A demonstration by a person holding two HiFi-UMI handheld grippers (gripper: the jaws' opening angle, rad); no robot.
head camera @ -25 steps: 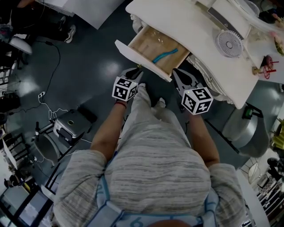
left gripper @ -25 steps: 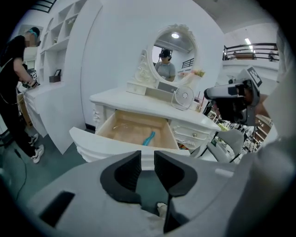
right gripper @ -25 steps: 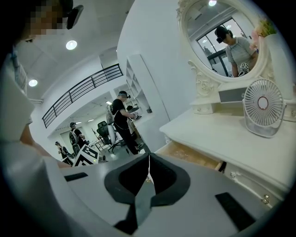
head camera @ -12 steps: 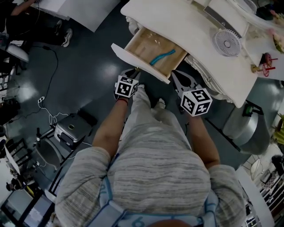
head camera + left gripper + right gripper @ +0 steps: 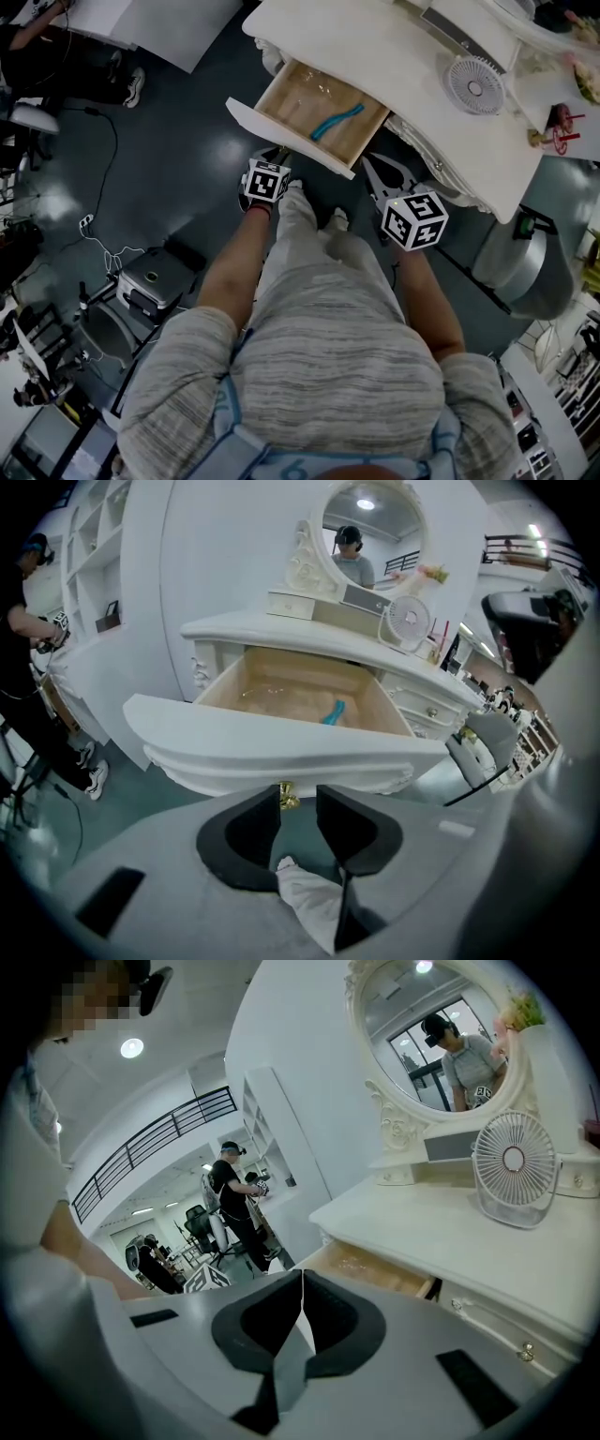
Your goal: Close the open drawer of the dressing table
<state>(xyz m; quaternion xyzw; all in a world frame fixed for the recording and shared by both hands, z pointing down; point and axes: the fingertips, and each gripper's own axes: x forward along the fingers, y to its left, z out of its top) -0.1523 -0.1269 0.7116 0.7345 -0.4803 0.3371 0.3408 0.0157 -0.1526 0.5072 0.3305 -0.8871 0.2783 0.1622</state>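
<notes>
The white dressing table (image 5: 375, 56) has one drawer pulled far out, its white front (image 5: 281, 136) toward me. A teal curved object (image 5: 336, 122) lies on the drawer's wooden bottom. My left gripper (image 5: 279, 150) sits just under the front's lower edge. In the left gripper view the drawer front (image 5: 281, 747) fills the middle, and the small brass knob (image 5: 289, 797) stands between the tips of the left gripper (image 5: 298, 799). Its jaws are opening and do not press the knob. My right gripper (image 5: 375, 161) hovers to the right of the drawer, its jaws shut (image 5: 302, 1274) on nothing.
A small white fan (image 5: 473, 84) and an oval mirror (image 5: 441, 1035) stand on the table top. A grey case (image 5: 150, 281) and cables lie on the dark floor at the left. A grey chair (image 5: 520, 272) stands at the right. People stand in the background.
My left gripper has dipped lower in front of the drawer, toward its knob. The right gripper has kept its place, and the drawer stands just as far out.
</notes>
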